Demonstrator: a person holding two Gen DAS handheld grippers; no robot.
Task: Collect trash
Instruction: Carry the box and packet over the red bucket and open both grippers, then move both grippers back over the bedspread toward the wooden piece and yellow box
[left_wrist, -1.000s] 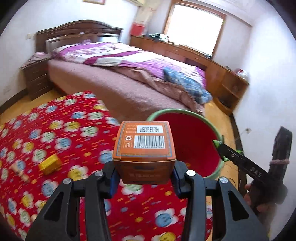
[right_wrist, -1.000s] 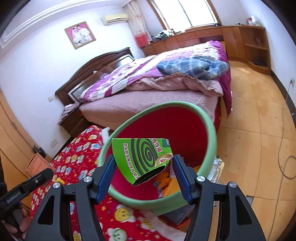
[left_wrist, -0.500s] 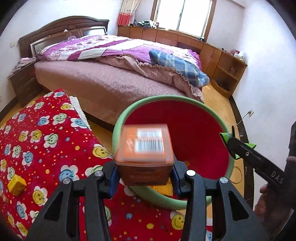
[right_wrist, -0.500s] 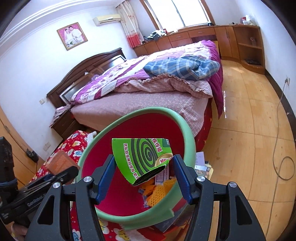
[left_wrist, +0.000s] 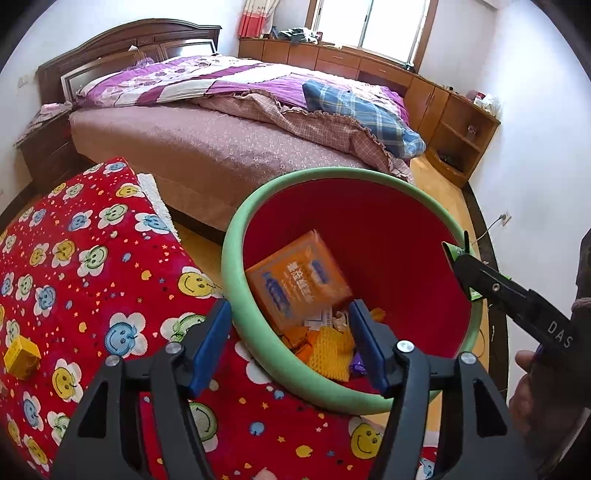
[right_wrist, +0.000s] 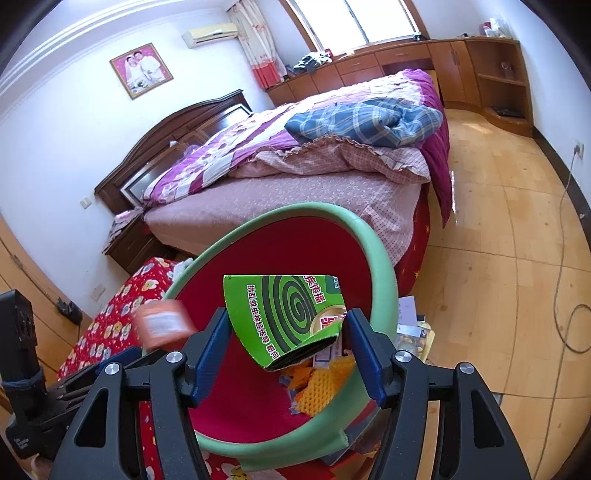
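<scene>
L gripper (left_wrist: 290, 341): my jaws spread wide, nothing between the blue pads; I'm over the near rim of the bin.
Orange box (left_wrist: 297, 278): loose inside the bin, tilted, blurred; sits above the scrap pile, not touching my pads. In R wrist view it shows as an orange blur (right_wrist: 164, 323) at the bin's left rim, just above L gripper's fingers.
R gripper (right_wrist: 286, 345): jaws pinching the green box, one blue pad on each side of it.
Green box (right_wrist: 286, 317): torn mosquito-coil carton w/ spiral print, open end down, held over the bin mouth. In L wrist view only a green corner (left_wrist: 452, 253) peeks past R gripper's black finger at the bin's right rim.
Bin (left_wrist: 236, 236): green rim, red inside, mouth tipped toward me; near edge overlaps the red cloth.
Bin contents: yellow mesh (left_wrist: 332, 349), orange bits, white paper scraps at the bottom.
Cloth (left_wrist: 92, 258): red w/ smiley flowers, left of bin.
Yellow cube (left_wrist: 21, 357): on the cloth, far left, well apart from bin.
Bed (left_wrist: 221, 122): behind bin, purple quilt, blue plaid blanket on top.
Floor (right_wrist: 498, 258): wood, cable along the right wall; papers lie beside the bin's right side.
</scene>
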